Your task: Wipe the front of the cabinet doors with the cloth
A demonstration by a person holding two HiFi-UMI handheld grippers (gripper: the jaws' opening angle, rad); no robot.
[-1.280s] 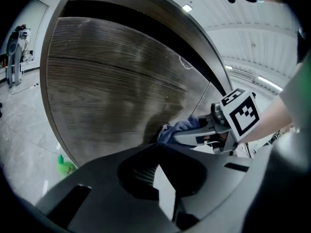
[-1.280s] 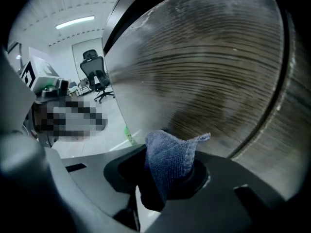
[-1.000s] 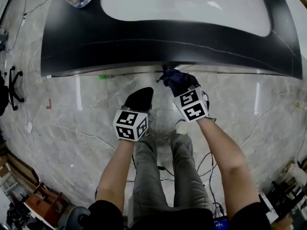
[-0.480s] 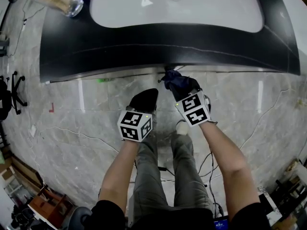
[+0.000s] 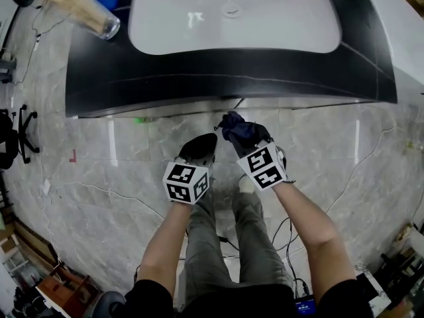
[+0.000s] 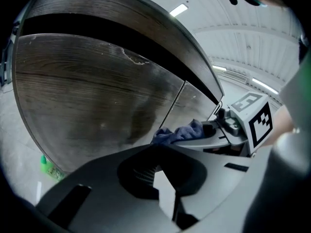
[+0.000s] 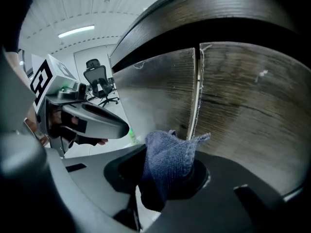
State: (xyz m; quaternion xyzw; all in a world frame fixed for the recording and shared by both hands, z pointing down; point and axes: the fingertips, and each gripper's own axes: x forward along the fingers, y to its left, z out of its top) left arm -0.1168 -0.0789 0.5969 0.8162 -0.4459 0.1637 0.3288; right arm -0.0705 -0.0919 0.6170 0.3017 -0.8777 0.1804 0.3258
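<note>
The 2 cabinet doors (image 7: pixel 243 96) faced the right gripper (image 5: pixel 246 136), its jaws clamped on the bunched blue cloth (image 7: pixel 167 164) near their seam. The left gripper (image 6: pixel 155 174) had its jaws together, empty. Wiping well probably needed the cloth pressed flat, with overlapping strokes.

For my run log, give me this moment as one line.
right tool: shut on cloth | cloth: bunched, before the seam of the cabinet doors, contact unclear | left tool: shut, empty
</note>
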